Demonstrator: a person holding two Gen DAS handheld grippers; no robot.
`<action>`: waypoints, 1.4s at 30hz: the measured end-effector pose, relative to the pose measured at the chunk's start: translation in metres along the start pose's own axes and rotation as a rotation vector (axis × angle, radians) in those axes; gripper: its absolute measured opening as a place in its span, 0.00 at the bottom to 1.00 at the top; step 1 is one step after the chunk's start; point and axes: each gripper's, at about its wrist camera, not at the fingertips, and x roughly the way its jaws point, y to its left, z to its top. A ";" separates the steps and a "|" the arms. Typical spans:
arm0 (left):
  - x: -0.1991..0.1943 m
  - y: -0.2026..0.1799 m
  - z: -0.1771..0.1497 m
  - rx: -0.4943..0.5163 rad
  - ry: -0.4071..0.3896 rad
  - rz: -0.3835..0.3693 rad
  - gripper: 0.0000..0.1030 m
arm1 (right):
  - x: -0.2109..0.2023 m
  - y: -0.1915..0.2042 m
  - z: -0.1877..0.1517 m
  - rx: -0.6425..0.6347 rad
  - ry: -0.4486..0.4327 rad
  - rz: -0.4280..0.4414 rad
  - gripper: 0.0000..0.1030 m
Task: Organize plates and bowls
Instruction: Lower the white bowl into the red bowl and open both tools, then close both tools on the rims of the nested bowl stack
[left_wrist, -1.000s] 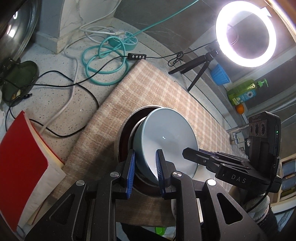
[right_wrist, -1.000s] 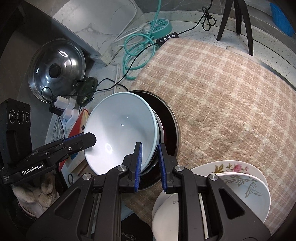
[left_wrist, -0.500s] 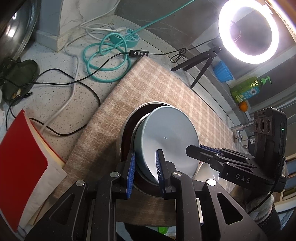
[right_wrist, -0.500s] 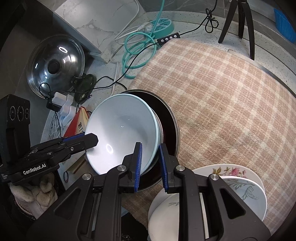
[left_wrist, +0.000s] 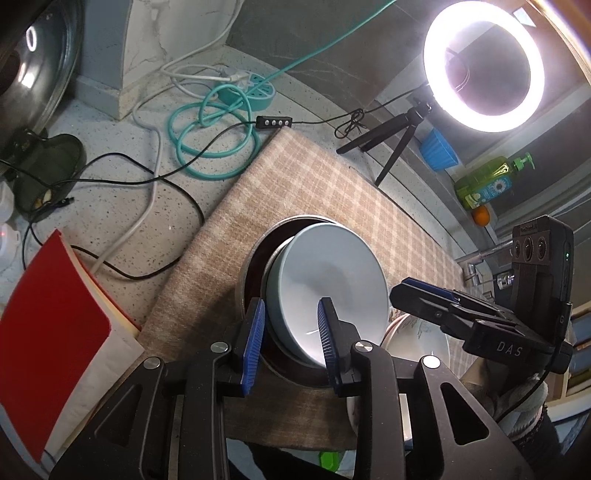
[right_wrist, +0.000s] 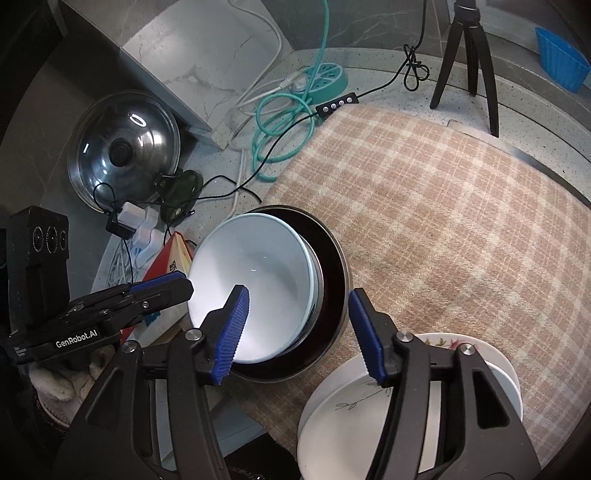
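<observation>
In the left wrist view, the left tool (left_wrist: 290, 341) is seen with its jaws just having been eased apart; the near rim of the pale blue bowl (left_wrist: 328, 280) lies between the pads, which appear slack on it rather than pressing. The bowl is nested in a dark metal-rimmed bowl (left_wrist: 255, 266) on the checked cloth (left_wrist: 314, 192) covering the surface, mouth upward and tilted toward the far left; being round, no long axis is offered. In the right wrist view, the right tool (right_wrist: 295, 332) is shown with jaws just opened wide, straddling both bowls' right rims without contact. The stacked white floral plates (right_wrist: 369, 402) lie just beside, at near right. It is judged that the leaning bowl could slide or clatter if a withdrawing pad catches its rim.
</observation>
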 end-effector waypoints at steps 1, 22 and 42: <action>-0.002 0.001 0.000 -0.003 -0.005 -0.001 0.27 | -0.003 -0.002 0.000 0.003 -0.004 0.002 0.57; 0.004 0.038 -0.008 -0.104 0.007 -0.016 0.27 | 0.003 -0.046 -0.010 0.167 0.024 0.049 0.57; 0.019 0.038 -0.006 -0.083 0.040 -0.003 0.22 | 0.024 -0.039 -0.011 0.144 0.073 0.013 0.24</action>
